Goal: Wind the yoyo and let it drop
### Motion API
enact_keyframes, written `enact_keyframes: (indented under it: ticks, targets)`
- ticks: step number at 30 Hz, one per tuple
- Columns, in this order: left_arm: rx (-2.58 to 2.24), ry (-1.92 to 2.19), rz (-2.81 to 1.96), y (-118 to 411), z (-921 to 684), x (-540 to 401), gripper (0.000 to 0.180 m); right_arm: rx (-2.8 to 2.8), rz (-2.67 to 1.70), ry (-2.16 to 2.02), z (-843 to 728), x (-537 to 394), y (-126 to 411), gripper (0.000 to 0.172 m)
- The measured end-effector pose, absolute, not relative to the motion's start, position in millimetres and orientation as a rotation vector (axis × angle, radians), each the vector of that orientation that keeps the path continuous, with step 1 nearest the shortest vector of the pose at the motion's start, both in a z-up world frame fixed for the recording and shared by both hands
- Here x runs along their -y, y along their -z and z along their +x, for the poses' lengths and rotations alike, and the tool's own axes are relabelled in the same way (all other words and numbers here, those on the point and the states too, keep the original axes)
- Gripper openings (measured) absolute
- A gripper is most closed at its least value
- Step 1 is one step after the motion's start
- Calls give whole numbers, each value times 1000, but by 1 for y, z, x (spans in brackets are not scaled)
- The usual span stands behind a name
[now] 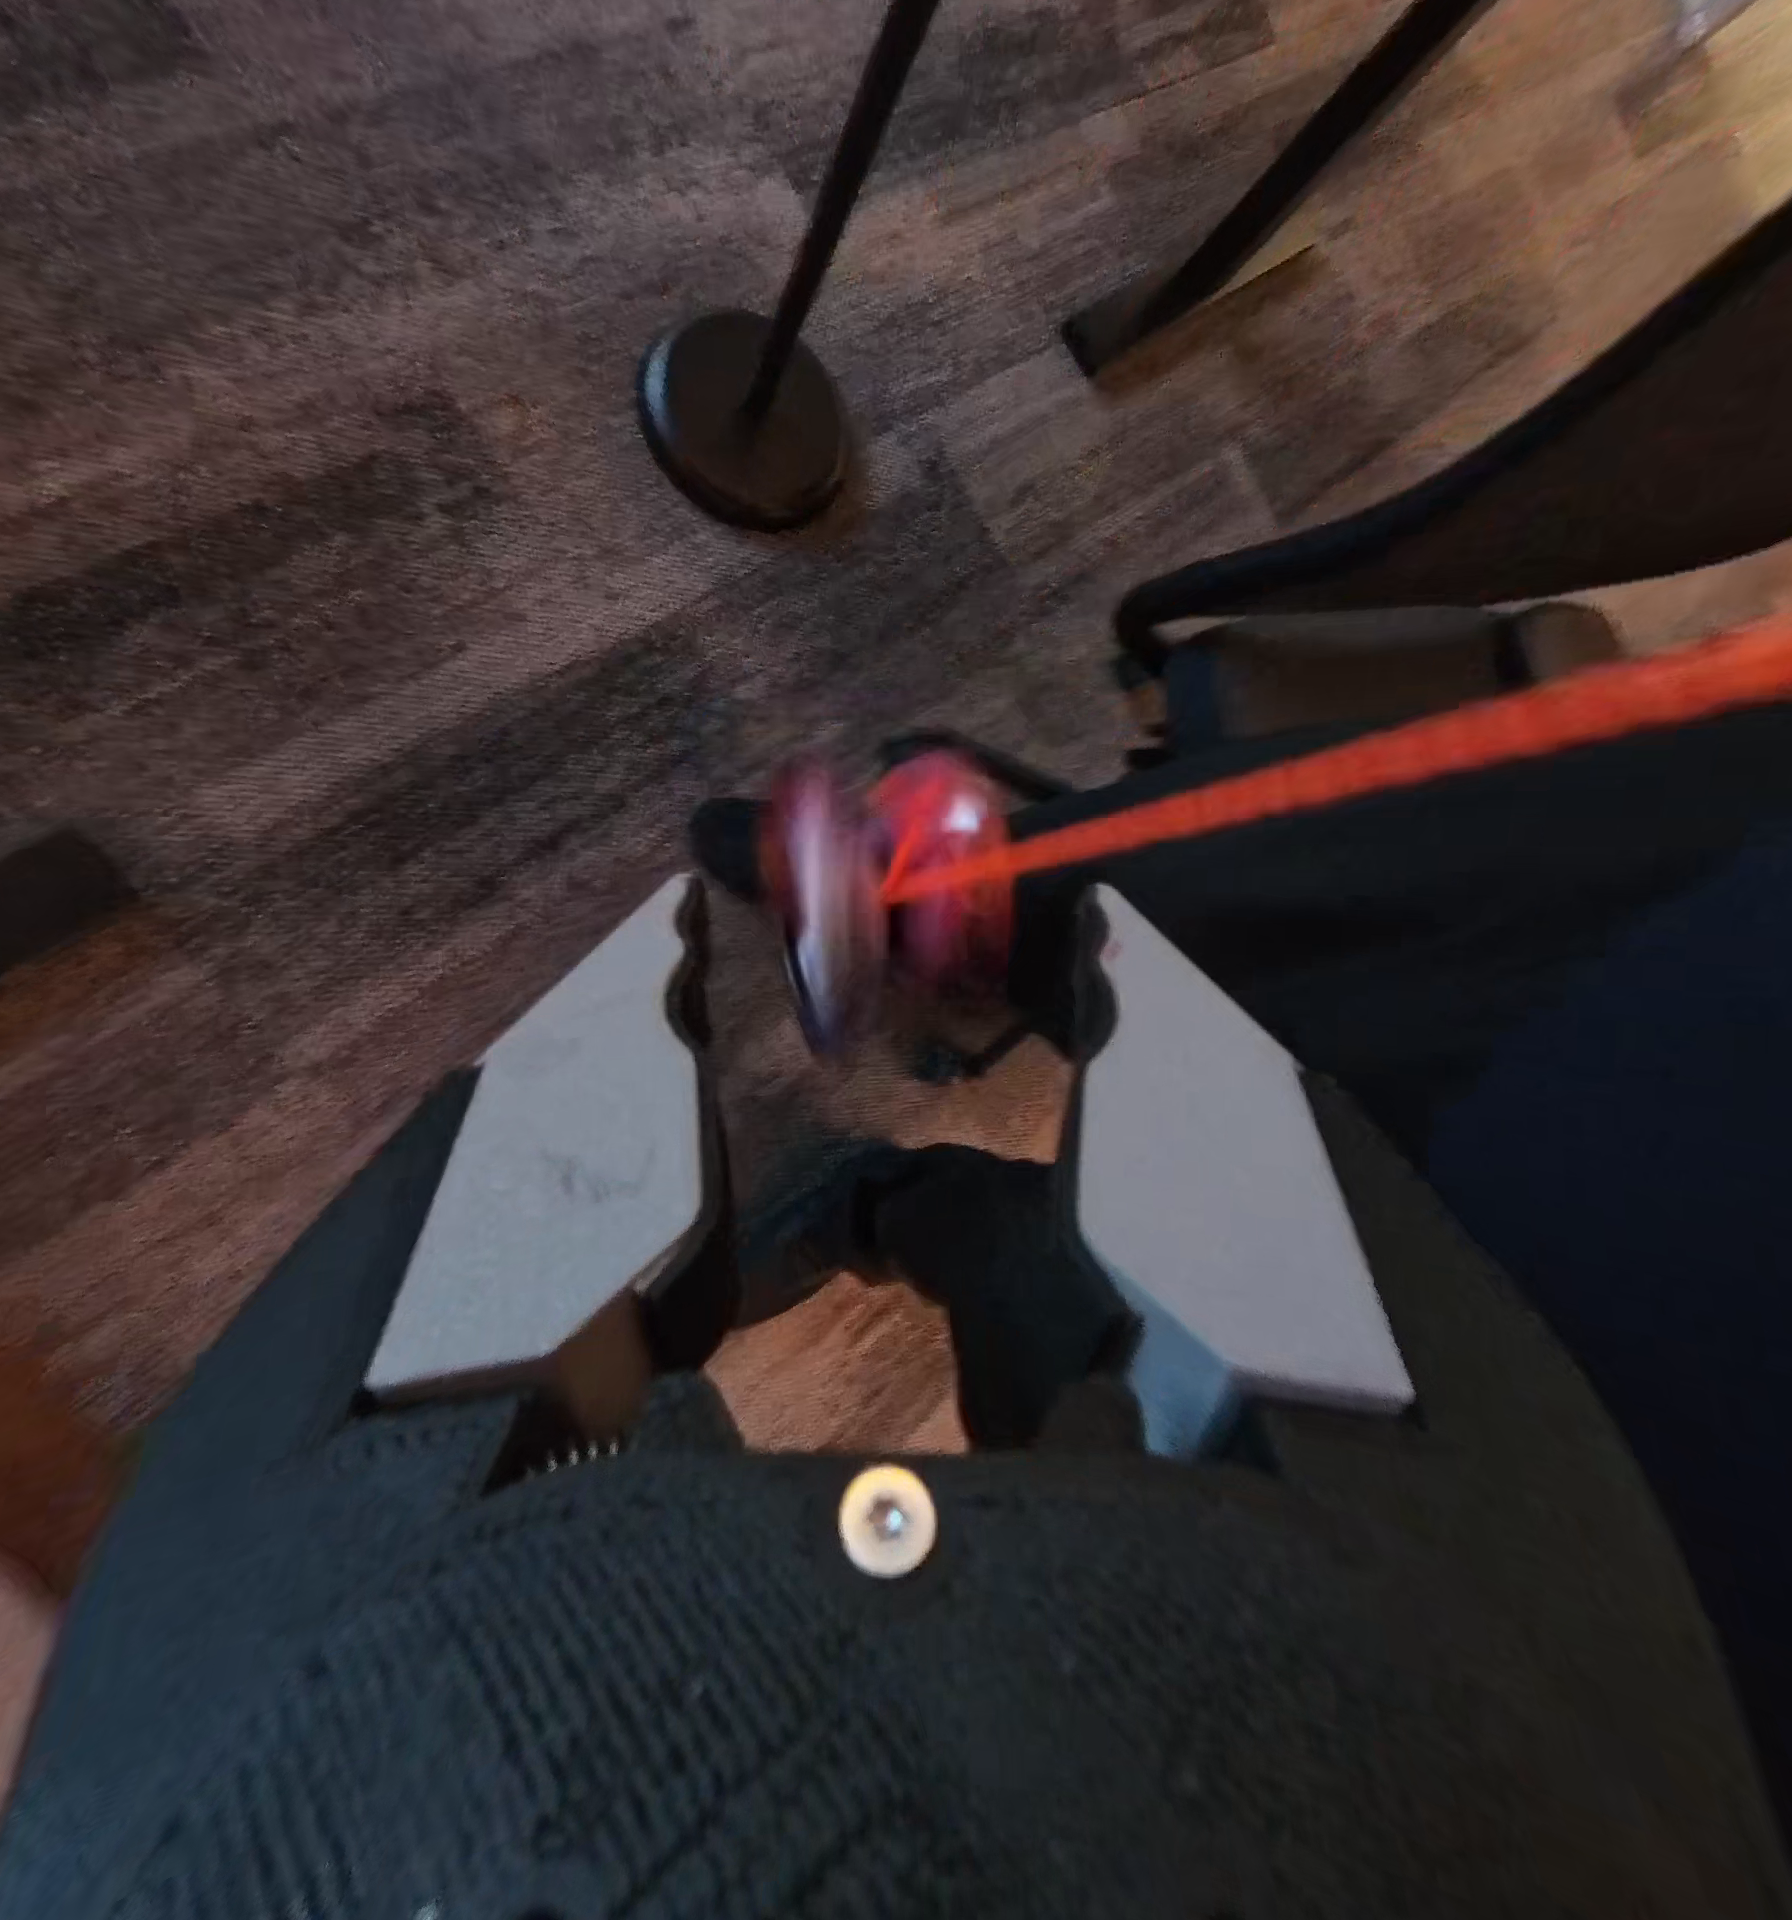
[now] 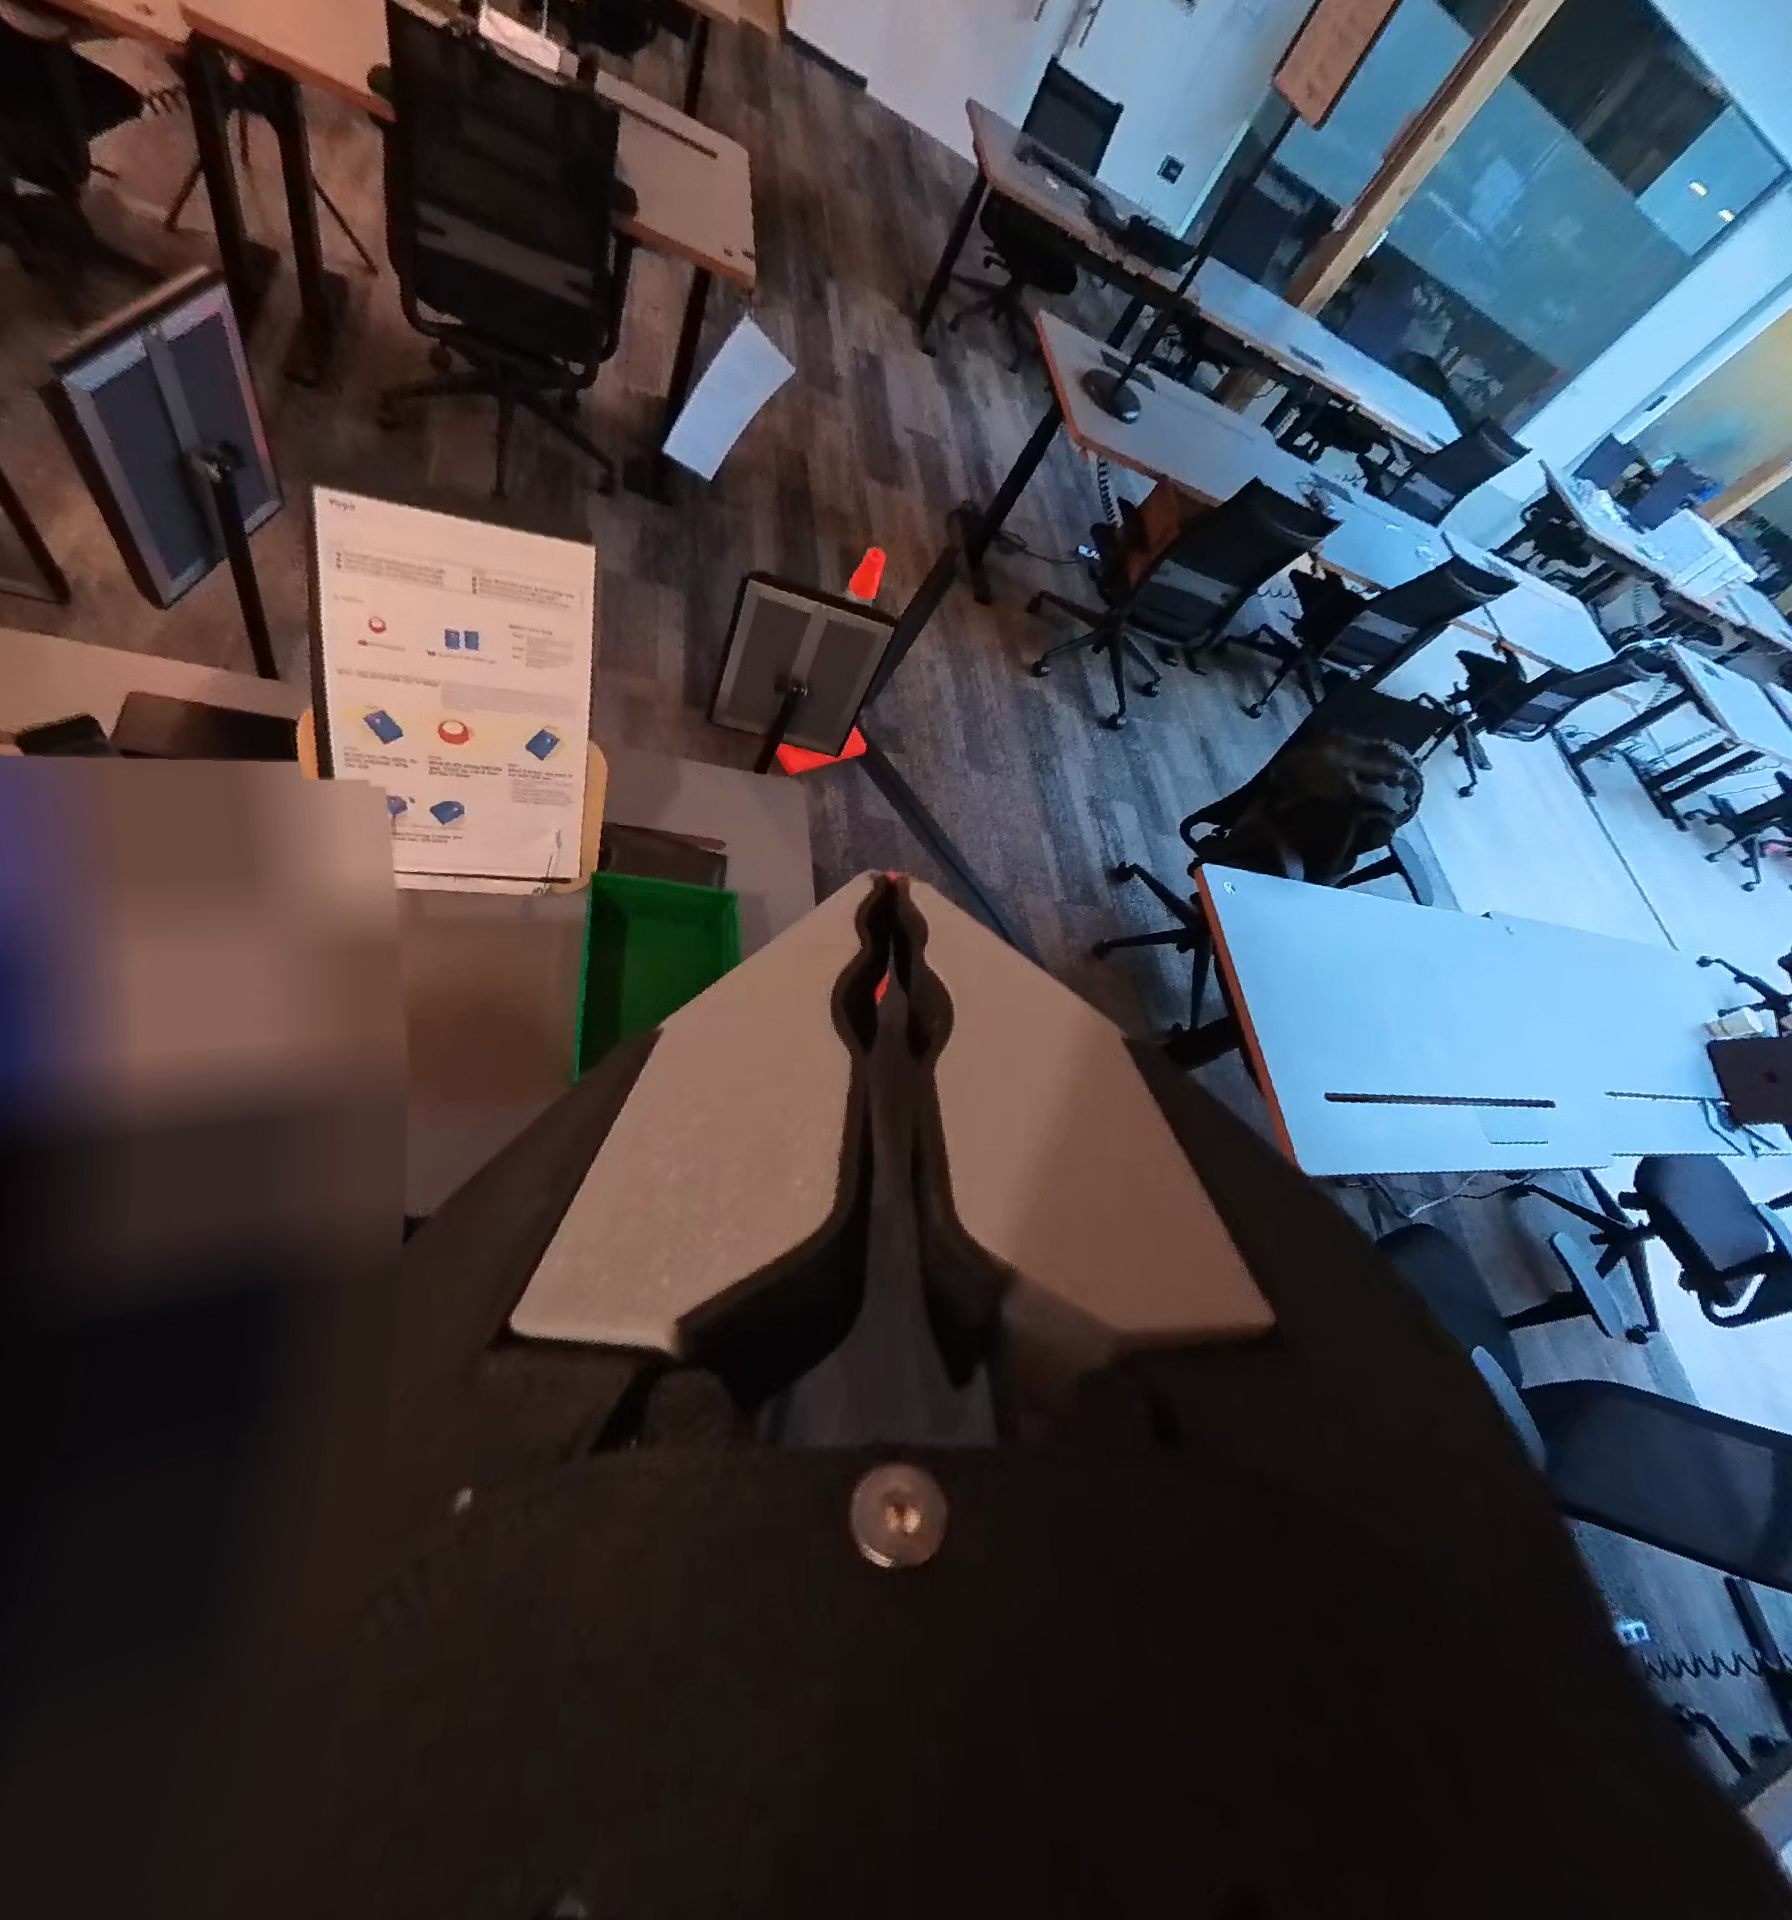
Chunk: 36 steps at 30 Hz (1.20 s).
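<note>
My left gripper stands wide, the blurred red yoyo between its fingers, gap at the left finger. My right gripper pinches the orange string.

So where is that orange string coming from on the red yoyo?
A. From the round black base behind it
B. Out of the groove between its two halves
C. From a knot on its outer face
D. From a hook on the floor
B: the orange string runs slanting up right out of the groove between the two halves of the red yoyo.
</note>
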<state>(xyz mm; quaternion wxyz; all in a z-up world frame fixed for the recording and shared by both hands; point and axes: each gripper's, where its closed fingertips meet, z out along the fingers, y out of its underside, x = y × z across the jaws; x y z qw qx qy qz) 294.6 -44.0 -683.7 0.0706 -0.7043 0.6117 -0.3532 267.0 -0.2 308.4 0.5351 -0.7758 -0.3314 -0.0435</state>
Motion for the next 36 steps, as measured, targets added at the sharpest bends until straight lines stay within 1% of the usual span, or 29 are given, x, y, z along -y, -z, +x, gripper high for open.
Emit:
enact_keyframes:
  ticks: [1, 5, 16, 24, 26, 28, 29, 34, 36]
  targets:
    - [-1883, 1131, -2101, 683, 298, 55, 43, 778, -1843, 103, 269, 3, -313, 0]
    - [-2087, 1028, -1951, 691, 296, 78, 41, 718, -1858, 125, 289, 11, -320, 0]
    - [-2045, 1010, -1946, 671, 282, 64, 41, 601, -1910, 165, 358, 25, -294, 0]
    - [-2145, 1092, -1902, 646, 239, 66, 40, 195, -1969, 266, 537, 53, -254, 0]
    - [-2159, 1097, -1882, 636, 223, 64, 40, 72, -2030, 420, 599, 69, -227, 0]
    - [-2127, 1119, -1869, 618, 212, 57, 38, 25, -2101, 477, 634, 83, -184, 0]
    - [-2095, 1120, -1862, 605, 208, 51, 33, 23, -2128, 463, 640, 87, -159, 0]
    - [-1901, 1091, -1780, 526, 217, -1, 32, 94, -2204, 476, 636, 117, -8, 0]
    - [-1866, 1054, -1731, 499, 226, -20, 32, 74, -2152, 403, 628, 129, 39, 0]
